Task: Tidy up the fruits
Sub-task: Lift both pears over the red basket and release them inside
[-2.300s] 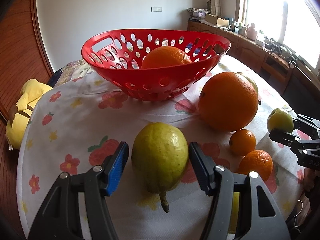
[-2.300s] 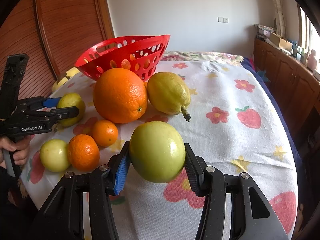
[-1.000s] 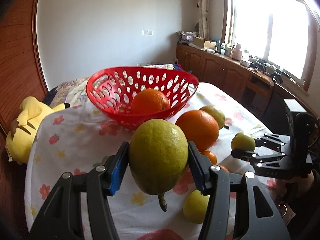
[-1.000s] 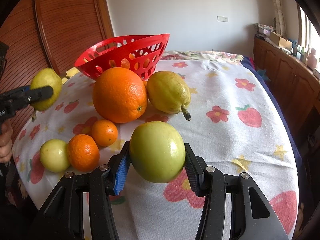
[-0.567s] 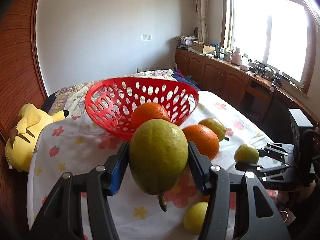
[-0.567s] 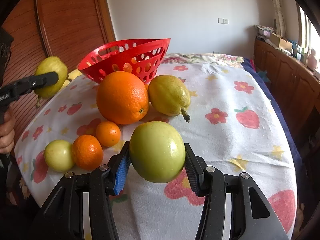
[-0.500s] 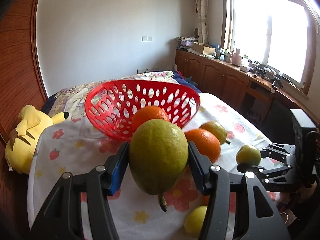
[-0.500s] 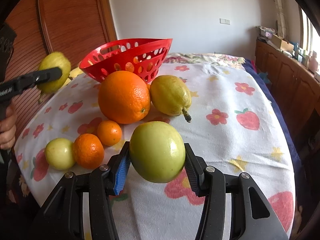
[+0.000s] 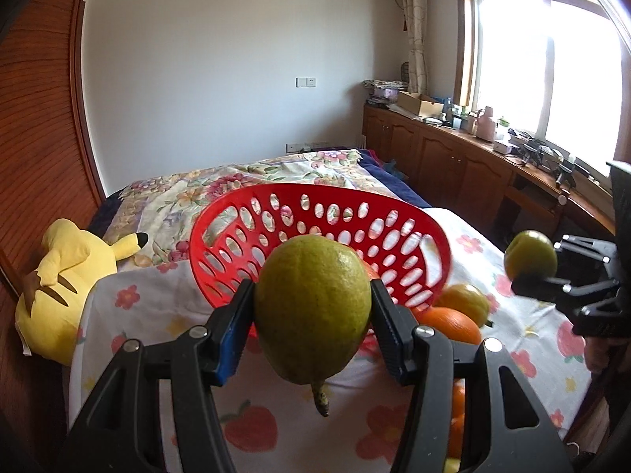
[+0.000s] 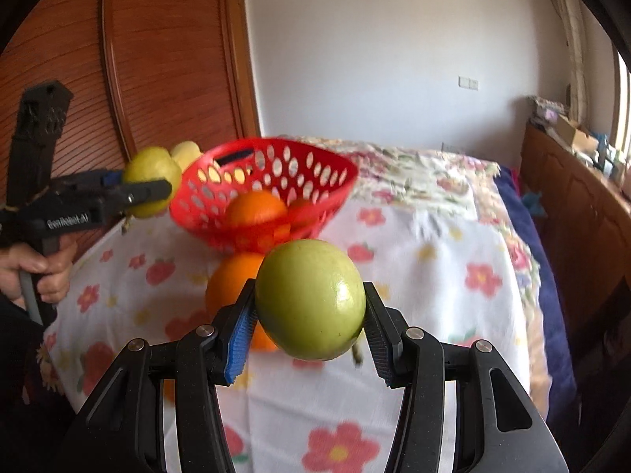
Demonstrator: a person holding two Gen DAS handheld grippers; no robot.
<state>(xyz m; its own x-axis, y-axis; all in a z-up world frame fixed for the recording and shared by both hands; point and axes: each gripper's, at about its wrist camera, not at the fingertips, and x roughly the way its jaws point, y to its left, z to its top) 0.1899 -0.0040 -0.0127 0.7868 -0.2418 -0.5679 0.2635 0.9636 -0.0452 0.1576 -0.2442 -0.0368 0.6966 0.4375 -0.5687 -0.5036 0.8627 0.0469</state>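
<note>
My left gripper (image 9: 311, 327) is shut on a yellow-green pear (image 9: 313, 307), stem down, held in the air in front of the red perforated basket (image 9: 410, 232). In the right wrist view the same pear (image 10: 148, 173) hangs left of the basket (image 10: 315, 173). My right gripper (image 10: 309, 327) is shut on a round green fruit (image 10: 309, 299), raised above the table; it shows at the right in the left wrist view as a green fruit (image 9: 530, 254). An orange (image 10: 256, 207) lies inside the basket. A large orange (image 10: 232, 280) and another pear (image 9: 465, 301) lie on the flowered cloth (image 10: 434, 268).
A yellow plush toy (image 9: 67, 276) lies at the table's left edge. Small oranges (image 9: 457, 398) sit near the front, partly hidden by my fingers. A wooden cabinet (image 9: 465, 165) with clutter runs along the right wall under the window. A hand (image 10: 43, 272) grips the left tool.
Both grippers have risen with their fruit. The left one moved forward, closer to the basket; the right one lifted and tipped, so the basket's inside now shows.
</note>
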